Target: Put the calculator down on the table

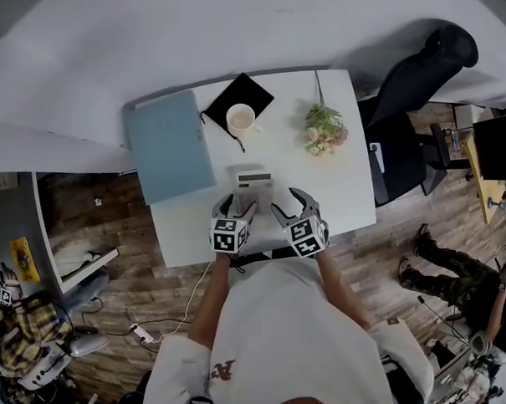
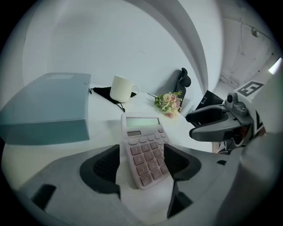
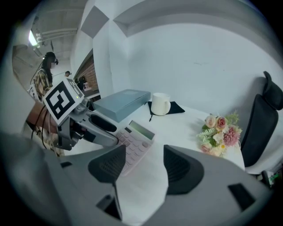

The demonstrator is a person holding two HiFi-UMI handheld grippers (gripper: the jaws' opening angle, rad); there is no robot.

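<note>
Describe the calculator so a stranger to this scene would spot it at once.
Find the white table, then its near edge, closer to the person than the blue binder, the mug and the flowers. The calculator lies there, between the jaws of the left gripper. Alone among them it is a pale pink slab with keys and a display.

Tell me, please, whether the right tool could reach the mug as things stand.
Probably yes. The right tool is open and empty, and bare table runs from it to the mug; the calculator lies left of that line, the flowers right.
</note>
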